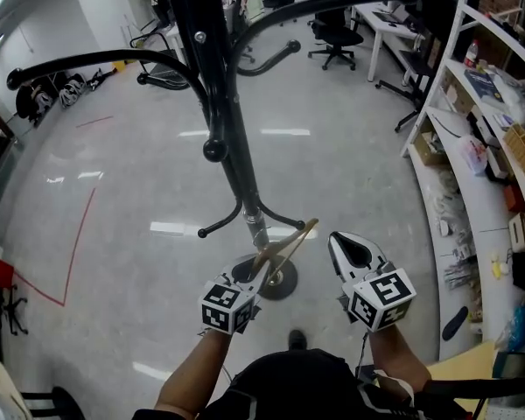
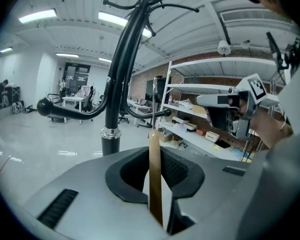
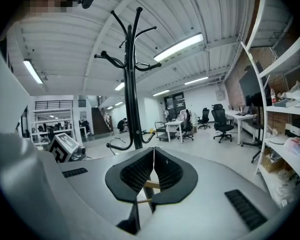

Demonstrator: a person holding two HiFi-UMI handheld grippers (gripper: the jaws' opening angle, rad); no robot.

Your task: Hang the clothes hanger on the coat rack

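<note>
The black coat rack [image 1: 232,138] stands just ahead of me, its curved hooks reaching left and right; it also rises in the left gripper view [image 2: 121,69] and the right gripper view [image 3: 131,84]. My left gripper [image 1: 261,276] is shut on a wooden clothes hanger [image 1: 284,248], held low near the rack's round base [image 1: 280,280]. The hanger's wooden arm [image 2: 155,184] stands edge-on between the left jaws [image 2: 155,156]. My right gripper [image 1: 346,245] hovers to the right of the hanger, shut with nothing held [image 3: 153,156].
White shelving [image 1: 481,173] with boxes and loose items lines the right side. Office chairs [image 1: 332,24] and desks stand at the back. A red tape line [image 1: 79,234] crosses the glossy floor at left. A lower rack hook [image 1: 214,150] juts toward me.
</note>
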